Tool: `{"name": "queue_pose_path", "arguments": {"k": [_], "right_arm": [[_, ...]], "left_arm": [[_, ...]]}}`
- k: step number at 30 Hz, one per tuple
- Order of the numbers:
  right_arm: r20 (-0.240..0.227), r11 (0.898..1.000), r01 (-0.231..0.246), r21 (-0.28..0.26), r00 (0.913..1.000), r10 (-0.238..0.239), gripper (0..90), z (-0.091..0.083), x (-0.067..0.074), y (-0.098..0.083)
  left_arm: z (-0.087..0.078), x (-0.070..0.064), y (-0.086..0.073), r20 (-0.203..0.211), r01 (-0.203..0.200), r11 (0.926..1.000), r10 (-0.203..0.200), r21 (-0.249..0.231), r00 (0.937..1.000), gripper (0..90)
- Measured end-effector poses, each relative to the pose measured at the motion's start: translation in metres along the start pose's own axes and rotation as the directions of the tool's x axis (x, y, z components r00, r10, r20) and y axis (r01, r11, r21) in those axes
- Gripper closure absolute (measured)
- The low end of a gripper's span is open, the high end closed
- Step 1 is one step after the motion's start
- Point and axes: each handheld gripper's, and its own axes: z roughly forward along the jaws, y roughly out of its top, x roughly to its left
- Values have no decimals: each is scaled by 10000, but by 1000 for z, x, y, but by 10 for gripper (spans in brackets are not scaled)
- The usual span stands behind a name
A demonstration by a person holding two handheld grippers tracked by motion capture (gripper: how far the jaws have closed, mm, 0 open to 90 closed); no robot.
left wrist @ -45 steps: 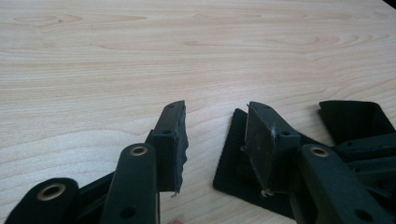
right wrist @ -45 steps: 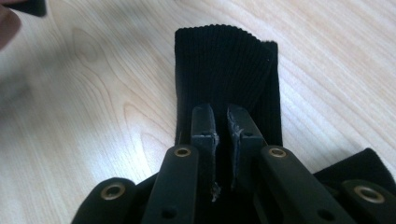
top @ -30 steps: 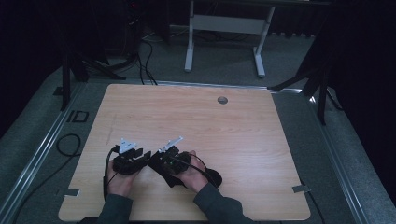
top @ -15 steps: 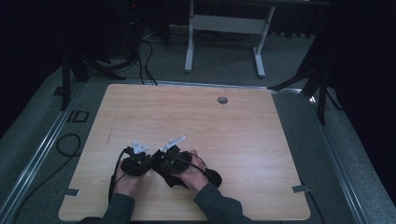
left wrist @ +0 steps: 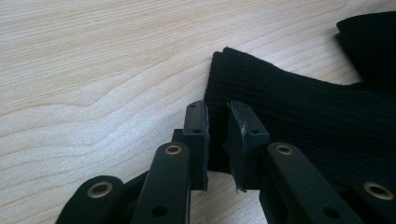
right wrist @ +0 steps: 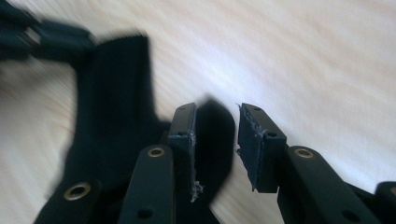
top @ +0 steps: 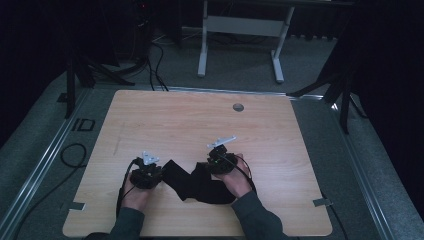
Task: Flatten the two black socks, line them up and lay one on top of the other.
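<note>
Nearest the person's edge of the wooden table (top: pixel 280 130), a black knitted sock (top: pixel 197 181) is seen lying flat between the two hands, bent into a loose zigzag. It serves as the landmark here.

At the sock's left end, the left gripper (left wrist: pixel 217 122) is held low over the ribbed cuff (left wrist: pixel 280 107). Its jaws are set a narrow gap apart, and the cuff's edge is seen in and behind that gap; whether the fabric is actually pinched cannot be told.

At the sock's right end, the right gripper (right wrist: pixel 215 128) is placed over a rounded lobe of the fabric, probably the toe. Its jaws are spread, with the dark cloth against the inner face of one jaw and bare wood before the other. This view is blurred, so contact cannot be confirmed.

The sock is judged light, soft and limp: it would sag and fold if lifted from one end only, and little grip force would be needed. The doubled ribbed cuff is thought the firmest place to be taken hold of, with the toe as the second hold for stretching it flat.

Farther from the sock, a small round grommet (top: pixel 238 107) is set in the table near its far edge.
</note>
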Motion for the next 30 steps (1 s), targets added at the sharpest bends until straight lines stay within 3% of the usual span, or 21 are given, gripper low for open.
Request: {"name": "queue_pose_path", "arguments": {"k": [5, 11, 12, 15, 19, 21, 30], "right_arm": [[11, 9985, -330, 428, 9995, 329, 666, 14, -6, -16], [45, 9977, -338, 586, 9994, 335, 686, 25, -3, -15], [13, 9973, -286, 675, 9996, 286, 778, 26, -1, -14], [104, 9978, -75, 660, 9999, 68, 846, 25, 2, -15], [129, 9991, 114, 417, 9998, -119, 857, 14, 8, -17], [132, 9997, 228, 73, 9997, -229, 857, -4, 11, -18], [203, 9958, 215, -887, 9996, -198, 857, -49, 19, -35]], "left_arm": [[0, -1, 0, -6, -13, 10000, 13, 9, 10000, 784], [0, -1, -1, 28, -12, 10000, 12, 3, 10000, 782], [0, -1, -1, 29, -7, 10000, 7, -2, 10000, 782], [0, -1, -1, 25, 5, 10000, -5, -13, 10000, 781], [0, -2, -1, 5, -21, 10000, 21, -27, 10000, 781], [0, -2, -1, -14, -25, 10000, 25, -25, 10000, 780], [0, -2, -2, 35, -23, 10000, 23, -14, 10000, 778]]}}
